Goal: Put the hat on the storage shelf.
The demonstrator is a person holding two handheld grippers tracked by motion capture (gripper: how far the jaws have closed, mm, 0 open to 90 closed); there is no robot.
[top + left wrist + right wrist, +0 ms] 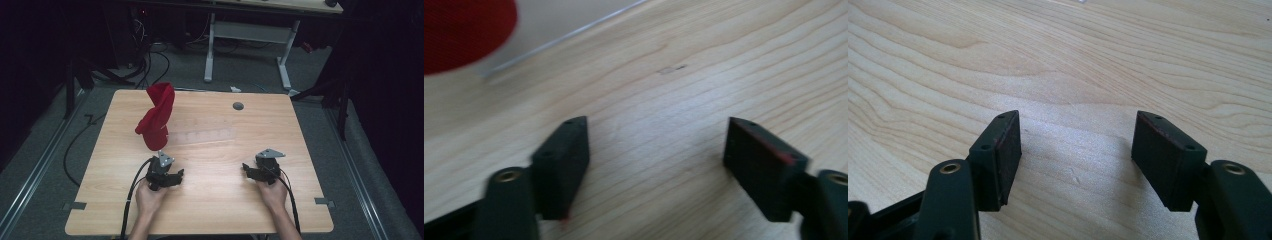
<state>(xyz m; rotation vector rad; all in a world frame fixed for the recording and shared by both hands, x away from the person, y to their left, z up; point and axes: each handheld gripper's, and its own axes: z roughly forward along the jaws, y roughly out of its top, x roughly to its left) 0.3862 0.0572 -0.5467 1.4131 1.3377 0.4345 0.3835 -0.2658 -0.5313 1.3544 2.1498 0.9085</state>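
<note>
Nearest the camera, the left gripper [172, 176] is held low over the table [215, 200], jaws wide and empty; the right gripper [248, 171] likewise. The red cloth [156, 120] stands bunched upright (beside a clear plastic tray [205, 135]), released. Judged next: withdrawal or regrasp.

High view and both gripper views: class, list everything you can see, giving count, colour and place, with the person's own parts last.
table: one, light wood, centre of the high view
red cloth: one, red, twisted and standing up, far left of the table
clear strip: one, transparent, flat beside the cloth
grommet: one, grey, far edge of the table
desk frame: one, white, on the floor beyond
left gripper: one, black, near left, jaws open
right gripper: one, black, near right, jaws open
</note>
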